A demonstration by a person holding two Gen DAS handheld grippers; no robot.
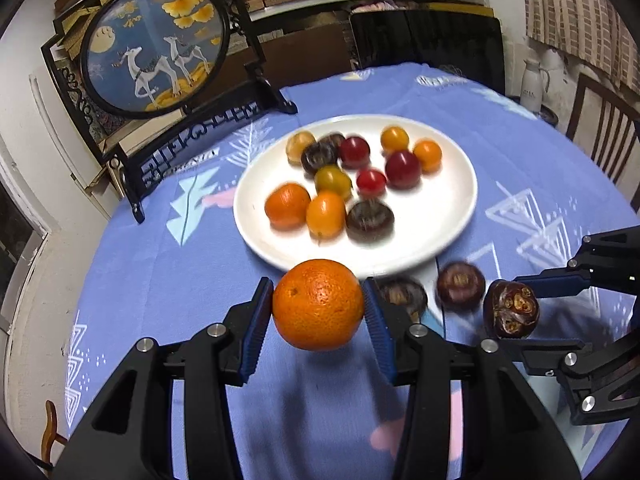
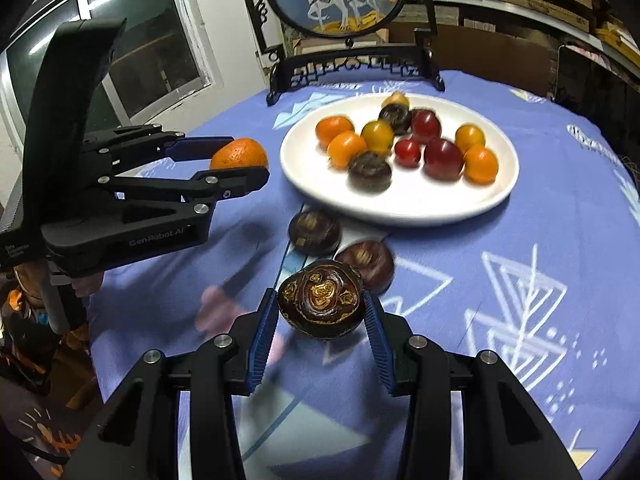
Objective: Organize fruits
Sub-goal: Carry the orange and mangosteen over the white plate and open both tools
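Left claw [image 1: 318,312] grips orange [image 1: 318,304]; right claw [image 2: 320,316] grips mangosteen [image 2: 321,304].

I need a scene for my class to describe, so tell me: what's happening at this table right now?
A person is sorting fruit with two handheld grippers. The left gripper holds an orange above the blue tablecloth, just short of the white plate. The right gripper holds a dark brown fruit. Two similar dark fruits lie on the cloth beside the plate, which already holds about a dozen small fruits.
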